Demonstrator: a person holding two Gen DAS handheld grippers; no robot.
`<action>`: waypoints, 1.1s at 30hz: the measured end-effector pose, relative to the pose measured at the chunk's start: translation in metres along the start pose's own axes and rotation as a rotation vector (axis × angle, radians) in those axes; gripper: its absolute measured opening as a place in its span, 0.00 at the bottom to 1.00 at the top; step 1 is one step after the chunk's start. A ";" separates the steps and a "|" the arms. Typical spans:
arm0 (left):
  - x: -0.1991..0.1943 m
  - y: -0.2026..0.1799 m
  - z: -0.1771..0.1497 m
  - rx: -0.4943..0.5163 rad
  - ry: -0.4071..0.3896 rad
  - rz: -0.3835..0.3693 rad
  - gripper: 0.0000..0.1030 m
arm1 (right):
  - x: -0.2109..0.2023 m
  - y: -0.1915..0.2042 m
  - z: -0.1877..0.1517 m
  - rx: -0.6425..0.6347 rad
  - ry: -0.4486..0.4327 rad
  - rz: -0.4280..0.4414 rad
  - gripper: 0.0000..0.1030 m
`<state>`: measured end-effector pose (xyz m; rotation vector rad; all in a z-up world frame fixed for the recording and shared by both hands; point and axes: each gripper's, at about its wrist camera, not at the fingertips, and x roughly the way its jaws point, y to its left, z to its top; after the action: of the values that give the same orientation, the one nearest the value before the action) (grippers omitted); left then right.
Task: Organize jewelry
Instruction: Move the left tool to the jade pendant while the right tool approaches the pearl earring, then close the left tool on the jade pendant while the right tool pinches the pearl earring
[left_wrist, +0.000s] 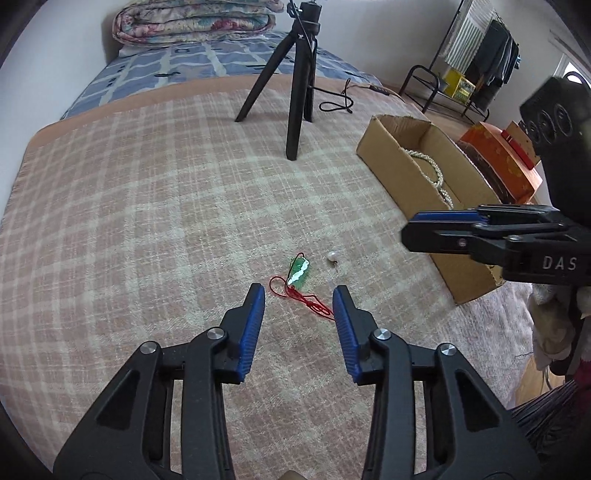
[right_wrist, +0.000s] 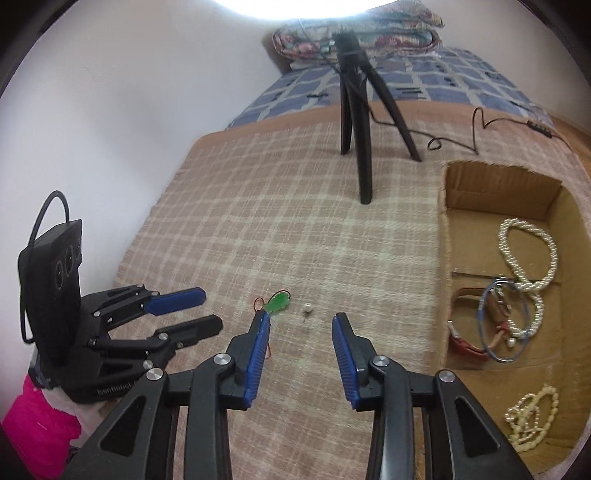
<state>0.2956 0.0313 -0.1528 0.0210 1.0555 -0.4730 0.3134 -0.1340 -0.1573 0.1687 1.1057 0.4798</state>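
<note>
left gripper (left_wrist: 298, 293) spread wide, empty. right gripper (right_wrist: 300, 321) likewise parted, holding nothing. green pendant (left_wrist: 298, 273) on plaid blanket (left_wrist: 147, 221), pearl (left_wrist: 333, 256) just beside at 3 o'clock. cardboard box (right_wrist: 447, 236) farther right, holding pearl necklace (right_wrist: 532, 258).

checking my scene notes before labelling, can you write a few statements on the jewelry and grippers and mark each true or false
1. The green pendant on a red cord lies on the plaid blanket. True.
2. The loose pearl sits inside the cardboard box. False: it lies on the blanket, beside the pendant.
3. The left gripper is open and holds nothing. True.
4. The right gripper is shut on the pearl. False: its jaws are apart and empty.
5. A pearl necklace lies in the box. True.
</note>
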 end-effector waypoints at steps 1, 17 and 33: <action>0.003 0.000 0.001 0.001 0.004 0.000 0.38 | 0.005 0.000 0.001 0.008 0.009 0.005 0.32; 0.043 0.000 0.002 0.069 0.061 0.011 0.38 | 0.072 -0.015 0.009 0.064 0.086 0.011 0.19; 0.065 -0.003 0.008 0.121 0.076 0.056 0.35 | 0.087 -0.011 0.003 0.001 0.106 -0.041 0.14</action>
<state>0.3278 0.0030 -0.2030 0.1767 1.0972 -0.4873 0.3508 -0.1041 -0.2310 0.1220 1.2113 0.4555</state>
